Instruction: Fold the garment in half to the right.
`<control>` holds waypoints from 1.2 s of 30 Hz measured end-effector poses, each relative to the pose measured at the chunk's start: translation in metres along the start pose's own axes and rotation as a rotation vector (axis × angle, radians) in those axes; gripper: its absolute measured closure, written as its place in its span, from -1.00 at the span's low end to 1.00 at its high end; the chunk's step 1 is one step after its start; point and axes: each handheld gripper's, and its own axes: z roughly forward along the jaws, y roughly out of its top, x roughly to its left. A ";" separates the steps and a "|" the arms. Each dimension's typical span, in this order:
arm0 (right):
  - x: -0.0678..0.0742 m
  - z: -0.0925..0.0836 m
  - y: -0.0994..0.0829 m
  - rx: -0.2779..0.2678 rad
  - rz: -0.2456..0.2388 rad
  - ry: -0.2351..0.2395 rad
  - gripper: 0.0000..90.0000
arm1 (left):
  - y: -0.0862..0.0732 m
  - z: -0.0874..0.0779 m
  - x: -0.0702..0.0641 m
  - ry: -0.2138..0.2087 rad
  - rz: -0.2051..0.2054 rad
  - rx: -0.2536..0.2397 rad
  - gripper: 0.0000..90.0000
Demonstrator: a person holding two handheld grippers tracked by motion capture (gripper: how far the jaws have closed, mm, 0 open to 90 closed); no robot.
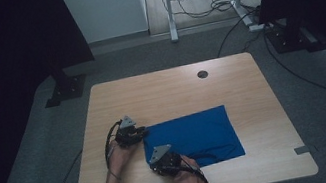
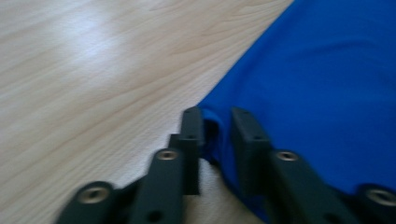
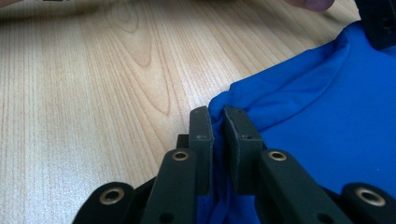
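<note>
Jaws clamped on the blue cloth [image 1: 194, 136], we hold its left edge at two corners, left gripper [image 1: 142, 133] on the far one, right gripper [image 1: 155, 161] on the near one, fabric stretching rightward across the table [image 1: 160, 89].

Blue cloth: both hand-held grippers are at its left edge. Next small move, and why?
Probably lift both corners together. The left hand-held gripper and right hand-held gripper each pinch a fold of the blue cloth at its left edge, while the rest lies flat on the table.
</note>
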 end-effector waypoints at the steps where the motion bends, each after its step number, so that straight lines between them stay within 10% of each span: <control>1: 0.000 0.000 0.000 0.000 0.000 0.000 0.81 | 0.000 0.000 0.000 0.000 0.000 0.000 0.87; 19: -0.007 -0.019 0.003 -0.059 0.008 0.057 0.83 | 0.015 -0.012 -0.009 0.020 0.013 -0.048 0.91; 27: -0.014 -0.046 0.002 -0.119 0.002 0.082 0.83 | 0.030 -0.015 -0.024 0.024 0.081 -0.064 0.90; 36: -0.024 -0.080 -0.009 -0.137 -0.002 0.027 0.83 | 0.052 -0.008 -0.041 0.014 0.099 -0.104 0.89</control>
